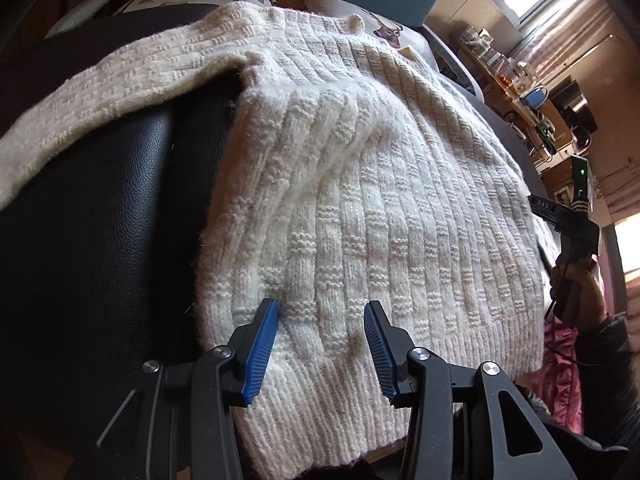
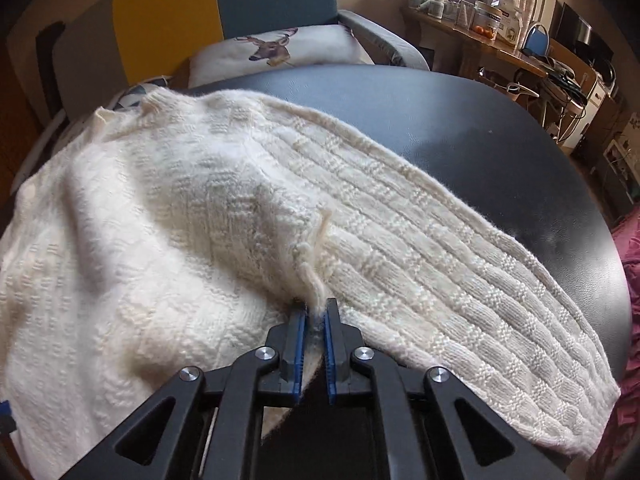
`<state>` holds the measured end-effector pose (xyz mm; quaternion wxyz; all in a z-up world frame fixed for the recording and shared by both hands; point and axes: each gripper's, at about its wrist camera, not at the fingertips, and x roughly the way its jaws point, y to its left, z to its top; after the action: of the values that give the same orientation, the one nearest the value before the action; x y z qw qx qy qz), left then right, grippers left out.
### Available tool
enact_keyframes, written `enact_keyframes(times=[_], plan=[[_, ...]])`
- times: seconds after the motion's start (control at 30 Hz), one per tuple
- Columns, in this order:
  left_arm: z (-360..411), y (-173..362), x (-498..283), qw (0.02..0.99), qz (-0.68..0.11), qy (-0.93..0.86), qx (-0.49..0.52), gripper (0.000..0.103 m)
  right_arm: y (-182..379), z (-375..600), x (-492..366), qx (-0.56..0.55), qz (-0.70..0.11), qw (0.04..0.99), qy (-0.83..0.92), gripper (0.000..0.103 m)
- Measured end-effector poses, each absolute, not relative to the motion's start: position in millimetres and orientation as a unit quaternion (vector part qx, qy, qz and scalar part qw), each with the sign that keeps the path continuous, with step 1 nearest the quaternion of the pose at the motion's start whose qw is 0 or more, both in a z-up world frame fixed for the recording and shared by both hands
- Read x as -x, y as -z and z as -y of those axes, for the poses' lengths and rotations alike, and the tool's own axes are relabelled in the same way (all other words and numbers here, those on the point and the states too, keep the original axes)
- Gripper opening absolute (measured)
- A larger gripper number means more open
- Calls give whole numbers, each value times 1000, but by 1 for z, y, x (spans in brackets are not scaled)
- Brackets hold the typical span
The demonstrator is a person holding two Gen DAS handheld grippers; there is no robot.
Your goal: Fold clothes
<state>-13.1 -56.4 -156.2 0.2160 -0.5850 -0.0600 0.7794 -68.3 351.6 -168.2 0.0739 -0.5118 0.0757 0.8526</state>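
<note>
At the right gripper: the right gripper [image 2: 316, 312] was clenched on a pinch of cream knit, a small tuft of the sweater [image 2: 160, 216] standing up between its blue pads [image 2: 329, 344], at the seam where the body met a sleeve.

At the left gripper: the left gripper [image 1: 320, 340] was released, its two blue pads [image 1: 262, 352] spread well apart and poised over the ribbed hem of the sweater [image 1: 380, 208]; whether the pads touched the wool could not be told.

Sweater position: the cream, basket-textured knit lay spread over a dark leather-look table [image 2: 460, 120], collar away from the person and hem near them.

Right sleeve: the right sleeve [image 2: 460, 264] stretched out flat and diagonal across the table, reaching towards its right edge, not folded in.

Left sleeve: the left sleeve [image 1: 100, 100] lay out to the left side, angled away from the body and draped over the dark surface, also not folded in.

Body of the garment: mostly flat, with a soft raised ridge near the left shoulder.

Progress, as a judgement: early. The garment appeared laid out and smoothed, but no fold showed.

What remained, as a judgement: both sleeves needed bringing across the body, then the body needed doubling over.

Surroundings: an armchair with a deer-print cushion [image 2: 276, 46] stood beyond the table, and a cluttered wooden sideboard [image 2: 480, 40] lined the far wall.
</note>
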Motion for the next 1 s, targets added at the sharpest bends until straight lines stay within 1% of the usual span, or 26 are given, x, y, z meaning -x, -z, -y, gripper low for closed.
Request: enact_keyframes(times=[0.03, 0.07, 0.2, 0.27, 0.33, 0.37, 0.4, 0.43, 0.47, 0.5, 0.57, 0.67, 0.73, 0.87, 1.0], plan=[[56, 155, 15, 215, 60, -777, 588, 46, 167, -356, 67, 507, -90, 69, -854, 15], [57, 155, 18, 215, 63, -775, 591, 46, 165, -362, 65, 503, -114, 58, -855, 15], [60, 150, 21, 210, 77, -774, 592, 46, 155, -400, 40, 465, -339, -57, -816, 21], [58, 138, 15, 212, 67, -789, 573, 47, 152, -406, 20, 461, -382, -95, -795, 23], [54, 126, 8, 224, 61, -801, 551, 50, 156, -406, -1, 468, -416, -133, -768, 25], [48, 119, 3, 248, 66, -799, 543, 58, 160, -400, -14, 479, -429, -154, -750, 25], [40, 113, -2, 277, 75, -793, 538, 66, 165, -396, -24, 493, -431, -164, -738, 25], [31, 107, -7, 306, 85, -784, 533, 69, 169, -391, -35, 507, -418, -159, -736, 25], [19, 101, -12, 333, 88, -774, 531, 76, 173, -386, -46, 521, -404, -154, -736, 26], [4, 97, -17, 358, 85, -764, 530, 79, 175, -379, -57, 533, -388, -150, -737, 28], [-30, 94, -22, 393, 77, -744, 536, 83, 181, -363, -74, 548, -375, -163, -730, 29], [-76, 99, -24, 423, 71, -710, 559, 84, 180, -334, -88, 544, -347, -218, -732, 29], [-99, 108, -20, 420, 72, -690, 585, 84, 169, -312, -95, 538, -285, -242, -755, 28], [-138, 120, -12, 402, 42, -673, 619, 84, 146, -278, -108, 503, -219, -282, -787, 28], [-166, 117, -13, 413, -4, -665, 622, 84, 136, -254, -110, 474, -208, -318, -795, 28]])
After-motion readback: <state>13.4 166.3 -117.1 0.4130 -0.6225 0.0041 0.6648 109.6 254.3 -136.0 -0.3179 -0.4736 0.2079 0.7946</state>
